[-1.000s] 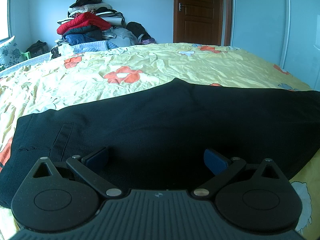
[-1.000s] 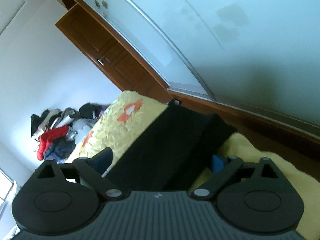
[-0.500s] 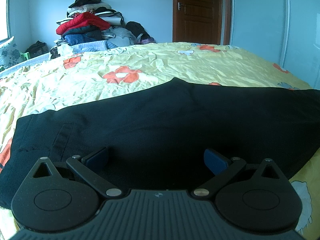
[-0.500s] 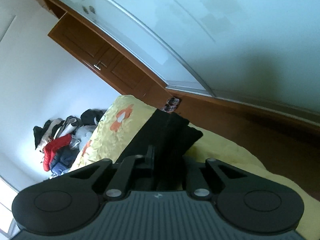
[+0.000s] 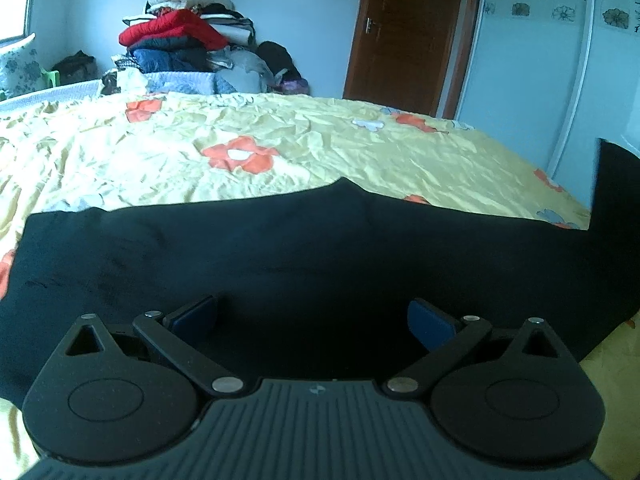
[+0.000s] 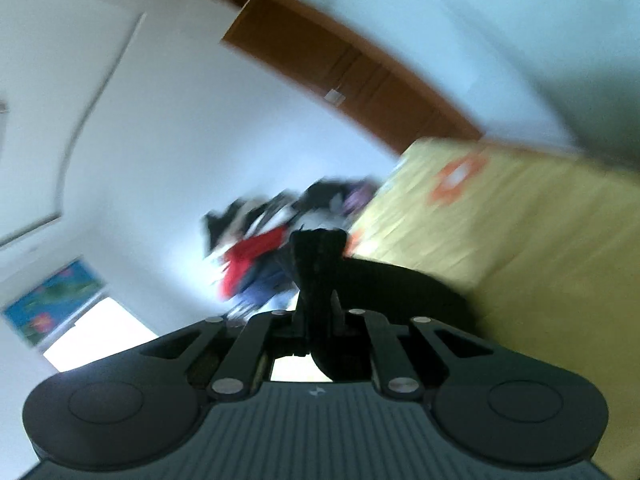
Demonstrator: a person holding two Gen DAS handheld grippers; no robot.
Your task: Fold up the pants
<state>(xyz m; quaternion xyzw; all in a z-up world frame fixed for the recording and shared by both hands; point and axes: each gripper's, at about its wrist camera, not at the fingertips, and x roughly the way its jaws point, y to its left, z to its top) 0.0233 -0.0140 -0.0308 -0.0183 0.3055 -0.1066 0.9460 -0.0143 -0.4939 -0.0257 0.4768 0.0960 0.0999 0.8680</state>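
Left gripper (image 5: 312,320) hangs low over the black pants (image 5: 280,256), its two blue pads (image 5: 192,314) standing wide apart with only dark cloth under the gap between them; it grips nothing. In the left wrist view the pants lie spread flat across the lower half of the frame, on the yellow flowered bedsheet (image 5: 280,148). The waist end seems to be at the left edge, but the cloth is too dark to be sure. At the far right edge a strip of the black cloth stands up from the bed.

Right gripper (image 6: 320,312) is closed tight on a bunched edge of the pants, which sticks up between the fingers in the middle of the blurred right wrist view. From there the cloth runs down to the right, toward the bed. I judge this to be the leg end.

The cloth looks soft, limp and rather light. It will sag and follow the hand, and it has no stiffness to keep a shape. Because it is matte and a bit thick at the hems, I think it does not slip easily from the pads. The best places to hold are the doubled edges: the hem and the waistband. A pinch in the middle may catch only one layer. The pile of clothes (image 5: 180,36) at the upper left is well apart from the work.
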